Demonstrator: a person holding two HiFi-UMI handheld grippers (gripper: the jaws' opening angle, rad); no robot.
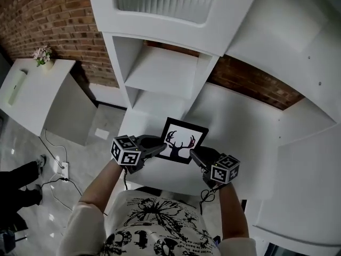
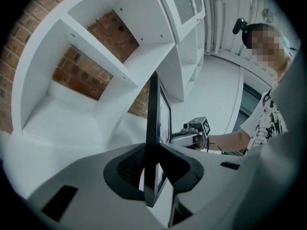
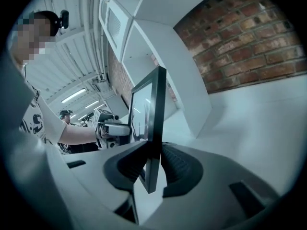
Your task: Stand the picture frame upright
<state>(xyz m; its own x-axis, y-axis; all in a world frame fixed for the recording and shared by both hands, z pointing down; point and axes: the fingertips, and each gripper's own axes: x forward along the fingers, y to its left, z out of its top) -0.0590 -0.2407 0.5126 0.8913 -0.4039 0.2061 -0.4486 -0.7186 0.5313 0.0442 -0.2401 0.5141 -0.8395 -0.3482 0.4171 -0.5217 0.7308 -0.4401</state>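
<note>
Black-rimmed rectangular picture frame with a deer-head silhouette (image 1: pixel 184 140) (image 2: pixel 152 128) (image 3: pixel 154 119) sits at the centre of the head view, over the white counter (image 1: pixel 240 111), with the white shelf unit (image 1: pixel 165 71) at its 12 o'clock.

Left gripper (image 1: pixel 159 146) (image 2: pixel 152 171): clenched on the frame's 8 o'clock edge.

Right gripper (image 1: pixel 196 156) (image 3: pixel 152 164): clenched on its 4 o'clock edge.

Picture face is turned toward the person. Contact with the counter: cannot tell.

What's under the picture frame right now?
A white counter lies below the picture frame, which the left gripper and right gripper clamp by its side edges. The frame covers the spot beneath; contact there can't be told.
</note>
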